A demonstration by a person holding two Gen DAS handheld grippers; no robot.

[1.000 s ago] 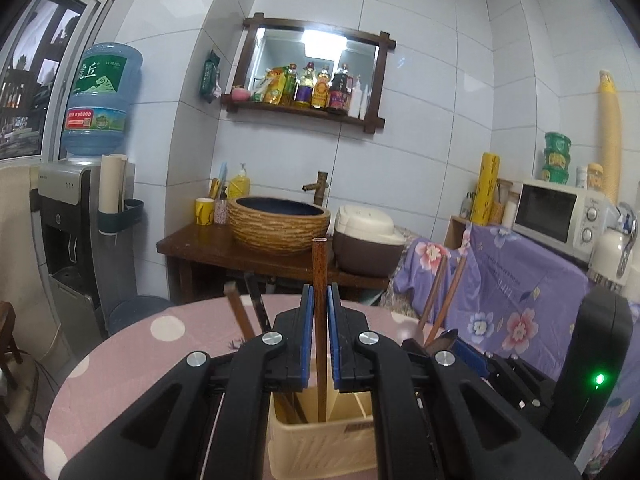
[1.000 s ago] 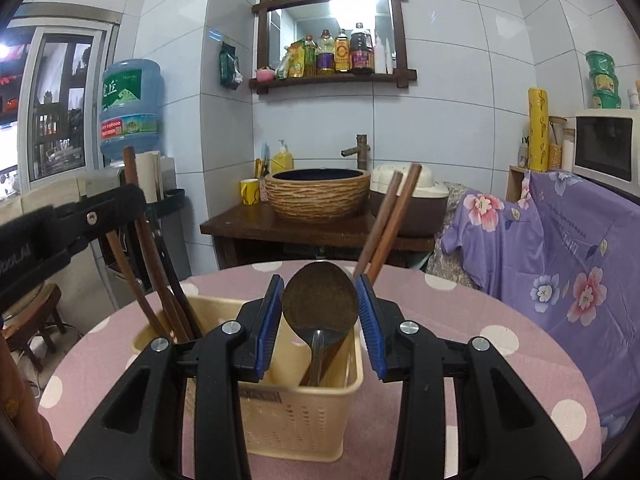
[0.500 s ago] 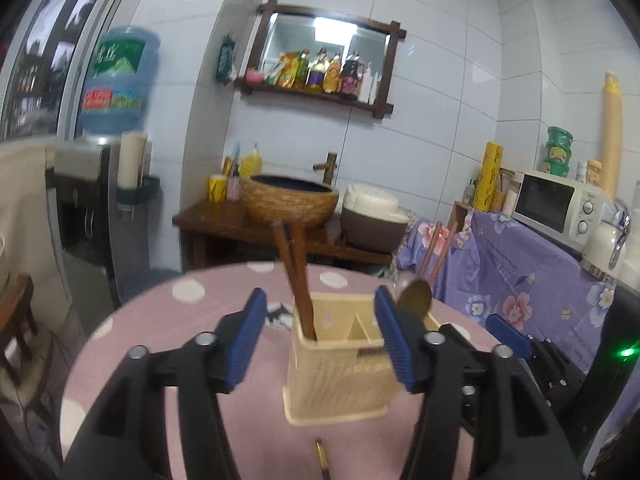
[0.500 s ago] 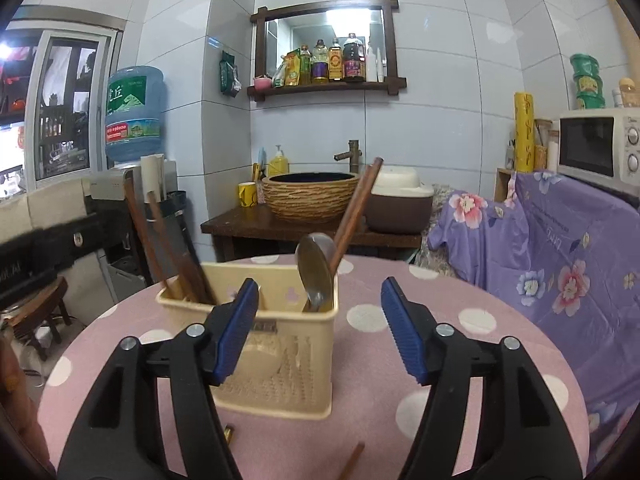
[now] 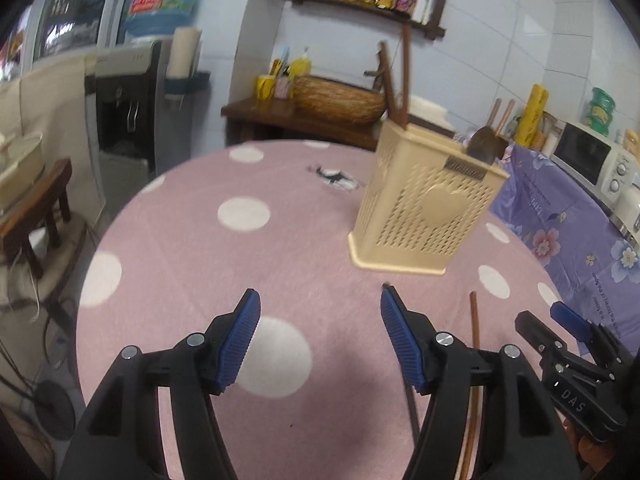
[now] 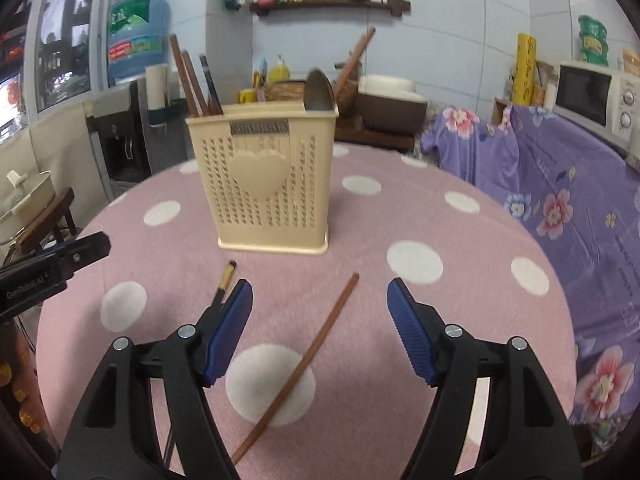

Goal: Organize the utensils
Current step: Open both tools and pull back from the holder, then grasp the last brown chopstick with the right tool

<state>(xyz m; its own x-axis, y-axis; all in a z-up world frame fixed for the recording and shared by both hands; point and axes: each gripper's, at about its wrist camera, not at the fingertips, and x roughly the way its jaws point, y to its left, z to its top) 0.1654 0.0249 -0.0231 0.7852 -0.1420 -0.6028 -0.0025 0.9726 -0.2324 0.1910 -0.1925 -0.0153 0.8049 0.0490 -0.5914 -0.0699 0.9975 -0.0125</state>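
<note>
Both jaws are spread wide and nothing is held; the right gripper is poised over a brown chopstick lying slantwise on the table, and the left gripper over bare cloth. A dark chopstick lies beside the right gripper's left finger, its lower length hidden behind it. The holder, well beyond, is seen to carry chopsticks and a spoon. A thin stick flat on cloth may be pinched off-centre and roll or swing; the holder could be tipped by a slanted insertion; its compartments cannot be made out.
</note>
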